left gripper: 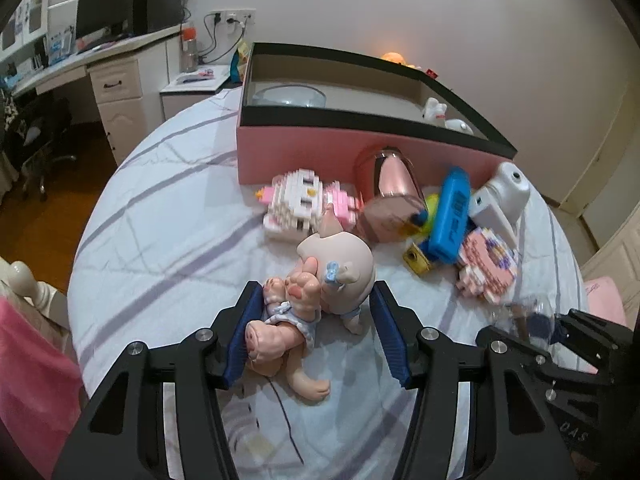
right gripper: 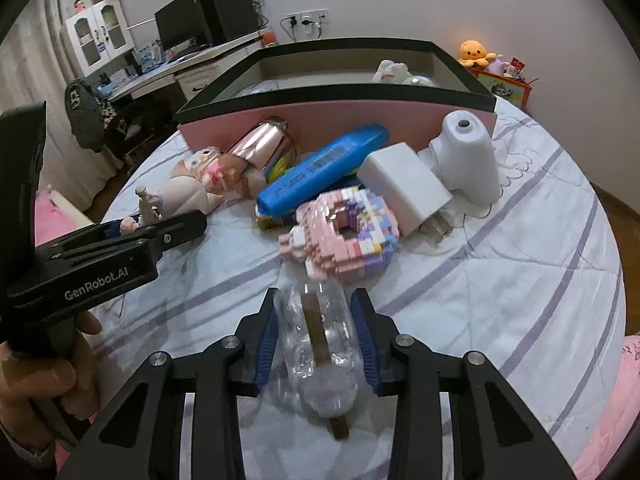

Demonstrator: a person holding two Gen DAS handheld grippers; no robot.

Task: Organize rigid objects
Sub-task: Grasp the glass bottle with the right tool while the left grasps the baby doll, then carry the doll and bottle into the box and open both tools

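My left tongs gape wide around the baby doll lying on the bed, straddling it for a grip. My right tongs clamp a clear plastic bottle, bound, I judge, for the pink box.

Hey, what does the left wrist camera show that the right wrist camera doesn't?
Only the left wrist view shows the white cat block figure and the doll between the left gripper fingers.

Only the right wrist view shows the clear plastic piece inside the right gripper, and the orange plush.

Both show the pink box, blue marker, block donut and white camera.
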